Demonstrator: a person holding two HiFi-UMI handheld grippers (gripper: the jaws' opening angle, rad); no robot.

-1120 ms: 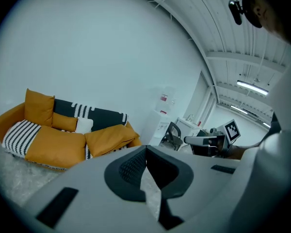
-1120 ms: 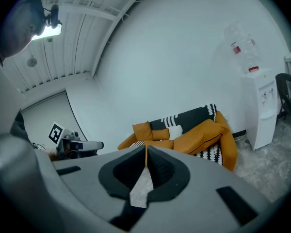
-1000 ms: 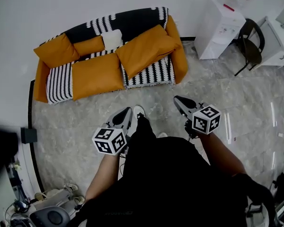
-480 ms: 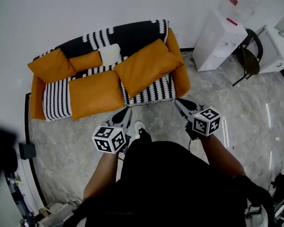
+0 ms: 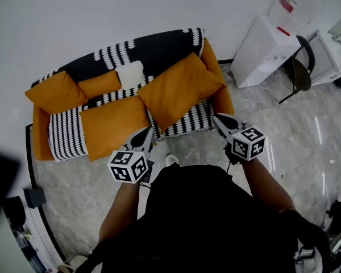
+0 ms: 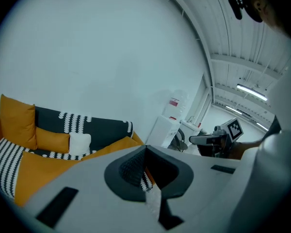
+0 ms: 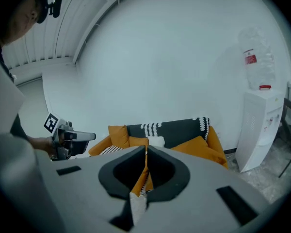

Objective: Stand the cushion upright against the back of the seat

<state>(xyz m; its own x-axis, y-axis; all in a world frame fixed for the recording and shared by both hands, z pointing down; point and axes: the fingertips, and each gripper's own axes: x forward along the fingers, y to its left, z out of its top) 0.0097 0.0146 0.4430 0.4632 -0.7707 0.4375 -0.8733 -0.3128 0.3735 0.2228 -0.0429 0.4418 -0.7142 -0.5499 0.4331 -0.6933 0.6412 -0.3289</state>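
Observation:
Two large orange cushions rest on the seat of a black-and-white patterned sofa (image 5: 153, 47). One cushion (image 5: 179, 90) lies tilted on the right half, and the other (image 5: 115, 124) lies flat on the left half. Another orange cushion (image 5: 50, 92) stands upright at the left end. My left gripper (image 5: 145, 135) is shut and empty, with its tip over the sofa's front edge by the flat cushion. My right gripper (image 5: 220, 120) is also shut and empty, near the sofa's front right corner. In the gripper views, the left gripper (image 6: 145, 149) and the right gripper (image 7: 146, 152) both show their jaws closed, pointing at the sofa.
A small orange cushion (image 5: 99, 83) and a small white one (image 5: 129, 74) lean on the backrest. A white water dispenser (image 5: 264, 41) stands right of the sofa, with a dark chair (image 5: 298, 67) and a white cabinet (image 5: 335, 50) beyond. The floor is grey marble (image 5: 284, 135).
The person has walked toward the sofa, which now sits closer and lower in the head view. Both grippers have moved forward from over the floor to its front edge, still shut.

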